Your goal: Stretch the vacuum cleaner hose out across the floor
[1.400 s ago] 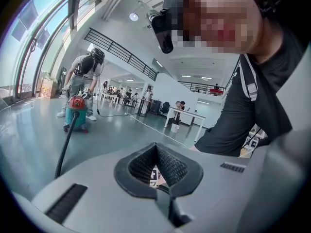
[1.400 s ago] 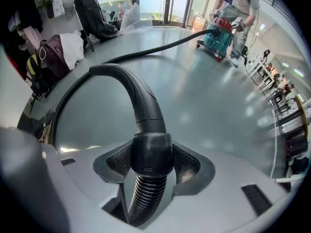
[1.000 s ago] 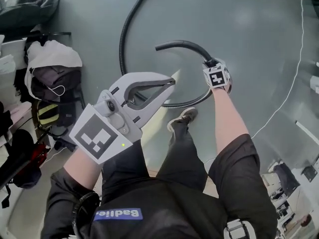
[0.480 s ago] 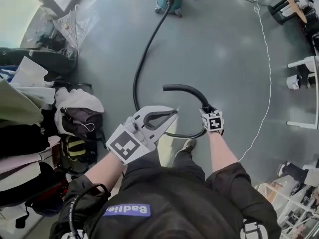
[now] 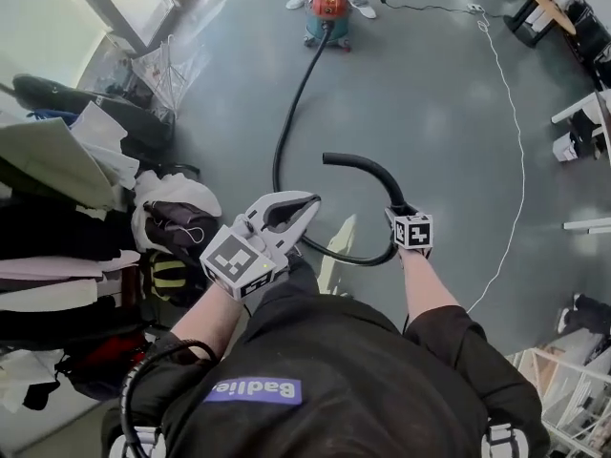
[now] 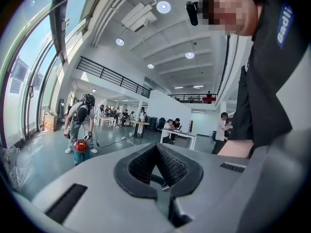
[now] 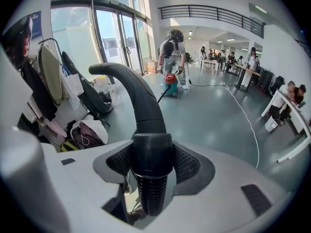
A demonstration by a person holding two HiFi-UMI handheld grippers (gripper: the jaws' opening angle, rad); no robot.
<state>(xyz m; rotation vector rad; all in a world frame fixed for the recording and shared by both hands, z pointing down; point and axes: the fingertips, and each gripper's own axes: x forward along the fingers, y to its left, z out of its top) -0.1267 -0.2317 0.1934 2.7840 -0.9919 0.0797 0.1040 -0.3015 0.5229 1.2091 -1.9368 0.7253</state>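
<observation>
Right gripper [image 7: 151,165] raised, ribbed curved black hose [image 7: 139,97]

Large open hall. Polished grey floor [image 5: 430,113], reflective. Tall glazed doors [image 7: 109,38] admit daylight on one side. Railed upper balcony [image 7: 214,13]. Round ceiling lights [image 6: 163,6] lit. Desks [image 6: 181,135] at far end. Bags and clothing [image 5: 177,222] heaped beside the glazing.

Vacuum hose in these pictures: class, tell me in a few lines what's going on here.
A person holds tongs in each hand. The right tongs grip the stiff curved end of the black hose, lifted off the floor. The left tongs are shut and empty. The hose loops in front of the person, then runs across the floor to a red vacuum cleaner, where someone else stands. It is not stretched straight yet.
</observation>
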